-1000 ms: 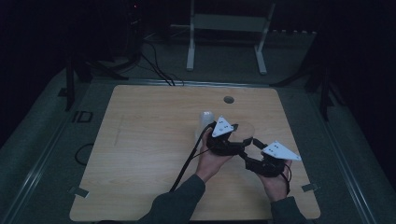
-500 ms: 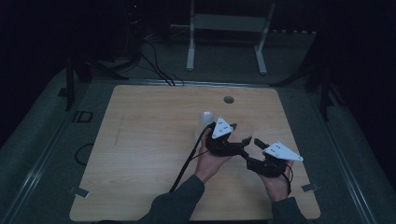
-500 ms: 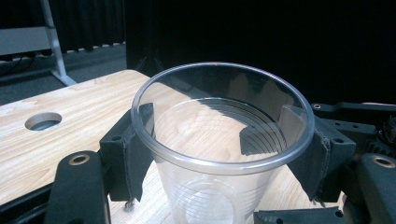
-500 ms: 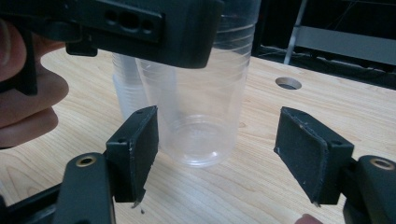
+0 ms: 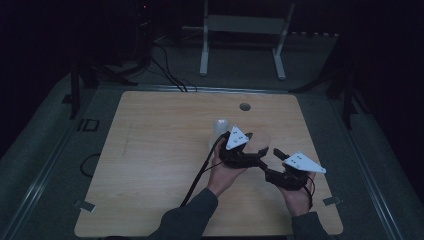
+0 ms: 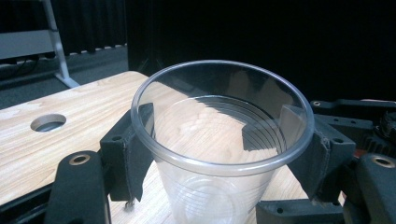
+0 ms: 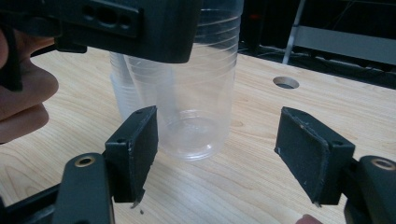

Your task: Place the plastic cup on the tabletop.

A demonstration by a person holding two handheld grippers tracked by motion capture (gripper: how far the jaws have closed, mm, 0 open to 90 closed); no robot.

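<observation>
A clear plastic cup (image 6: 219, 140) stands upright on the wooden table (image 5: 160, 150), and my left gripper (image 6: 219, 154) is shut on it just under the rim, one pad on each side. In the high view that left gripper (image 5: 250, 142) sits near the table's middle with the cup (image 5: 261, 140) faint at its tips. My right gripper (image 7: 217, 135) is open, its jaws spread wide just short of the cup's base (image 7: 196, 135) without touching it. From above, the right gripper (image 5: 269, 161) lies to the right of the left one. A stack of clear cups (image 7: 122, 93) stands behind the held one.
The cup stack (image 5: 220, 127) is just left of my left gripper. A round hole (image 5: 244, 106) pierces the table near its far edge. A white metal frame (image 5: 245, 25) stands on the floor beyond the table. Cables trail off the table's near left.
</observation>
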